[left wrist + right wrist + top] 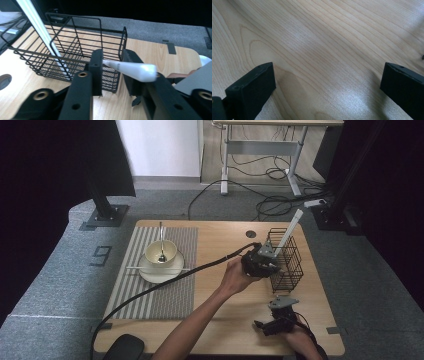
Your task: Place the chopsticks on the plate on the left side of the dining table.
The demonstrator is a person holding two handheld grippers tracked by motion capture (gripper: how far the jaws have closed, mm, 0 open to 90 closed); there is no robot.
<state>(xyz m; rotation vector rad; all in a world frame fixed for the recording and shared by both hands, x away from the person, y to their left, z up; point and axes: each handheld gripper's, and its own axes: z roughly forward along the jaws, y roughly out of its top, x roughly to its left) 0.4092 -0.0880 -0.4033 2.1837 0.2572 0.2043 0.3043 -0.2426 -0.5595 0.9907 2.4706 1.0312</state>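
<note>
A black wire basket stands at the table's right side, with a long white chopstick leaning out of it. My left gripper is at the basket's near wall, its jaws shut on a second white chopstick. The thin tip of that chopstick points toward the basket. A hand reaches across the table holding this gripper. Near the front right edge, my right gripper hangs open just over bare wood with nothing between its jaws.
On the left, a striped placemat carries a white plate with a cream bowl and a spoon in it. Another white stick lies across the plate. The left gripper's cable crosses the mat.
</note>
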